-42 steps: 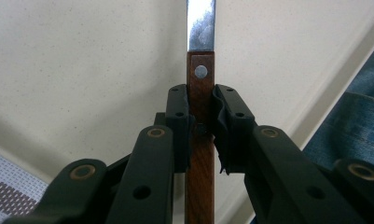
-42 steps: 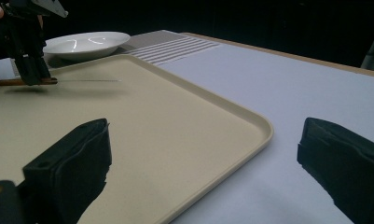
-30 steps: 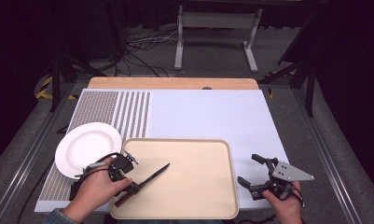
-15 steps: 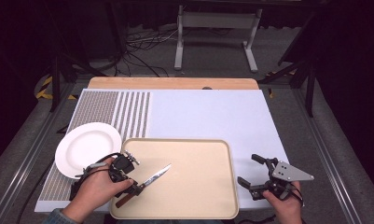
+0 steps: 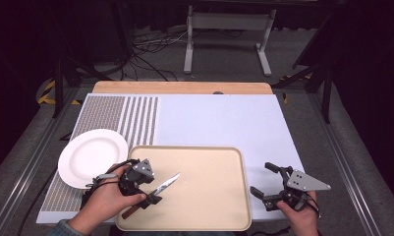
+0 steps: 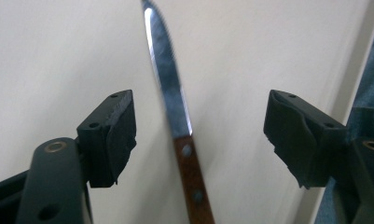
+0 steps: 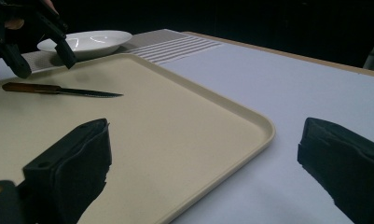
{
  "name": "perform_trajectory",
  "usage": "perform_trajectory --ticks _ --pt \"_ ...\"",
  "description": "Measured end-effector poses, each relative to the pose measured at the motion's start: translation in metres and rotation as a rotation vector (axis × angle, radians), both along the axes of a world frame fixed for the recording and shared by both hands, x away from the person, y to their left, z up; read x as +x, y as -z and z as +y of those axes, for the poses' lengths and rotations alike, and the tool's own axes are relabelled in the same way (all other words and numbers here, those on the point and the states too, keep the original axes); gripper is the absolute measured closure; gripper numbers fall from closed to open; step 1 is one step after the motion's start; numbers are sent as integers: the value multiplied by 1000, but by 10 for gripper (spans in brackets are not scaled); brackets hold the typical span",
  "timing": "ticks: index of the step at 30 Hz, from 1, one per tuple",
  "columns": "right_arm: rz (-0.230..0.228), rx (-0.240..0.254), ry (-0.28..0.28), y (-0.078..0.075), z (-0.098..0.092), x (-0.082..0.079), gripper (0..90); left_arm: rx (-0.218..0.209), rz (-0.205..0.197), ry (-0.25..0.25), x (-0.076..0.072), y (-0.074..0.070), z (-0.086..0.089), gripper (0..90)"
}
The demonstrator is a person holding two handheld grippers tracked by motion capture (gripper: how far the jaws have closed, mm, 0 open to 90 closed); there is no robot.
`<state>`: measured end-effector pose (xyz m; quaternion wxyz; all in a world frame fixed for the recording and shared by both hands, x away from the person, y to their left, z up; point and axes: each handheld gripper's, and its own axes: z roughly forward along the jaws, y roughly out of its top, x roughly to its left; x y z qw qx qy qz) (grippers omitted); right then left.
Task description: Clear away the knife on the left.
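Dark surroundings frame a white table (image 5: 224, 123) bearing a beige tray (image 5: 209, 196). Knife (image 5: 157, 191) lies flat on the tray's near-left part, blade pointing away, between the left gripper's (image 5: 144, 189) parted jaws, untouched. Right gripper (image 5: 268, 184), jaws apart, sits beside the tray's right rim, farther off.

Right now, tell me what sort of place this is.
Probably a lab or studio set up for recording: a work table on a dark frame, loose cables on the grey floor, black surroundings, and a staged tray.

one knife (image 5: 161, 189), one tray (image 5: 219, 196), one plate (image 5: 89, 156)
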<state>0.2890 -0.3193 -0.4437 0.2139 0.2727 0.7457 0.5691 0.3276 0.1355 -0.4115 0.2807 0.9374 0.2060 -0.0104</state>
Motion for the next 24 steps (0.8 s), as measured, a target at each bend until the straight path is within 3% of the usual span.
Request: perform_trajectory --ticks 2,5,11,14,24 --pt "0 0 1 0 0 0 31 -13 -36 50 -1 1 -5 374" --pt "-3 1 -2 0 0 0 31 -21 -20 95 -1 4 -10 592" --pt "-4 0 -3 0 0 0 31 7 -25 119 0 12 -16 900" --pt "-5 1 -3 0 0 0 30 58 -24 119 2 17 -19 900" --pt "-3 2 -4 0 0 0 30 101 -11 108 5 22 -20 900"
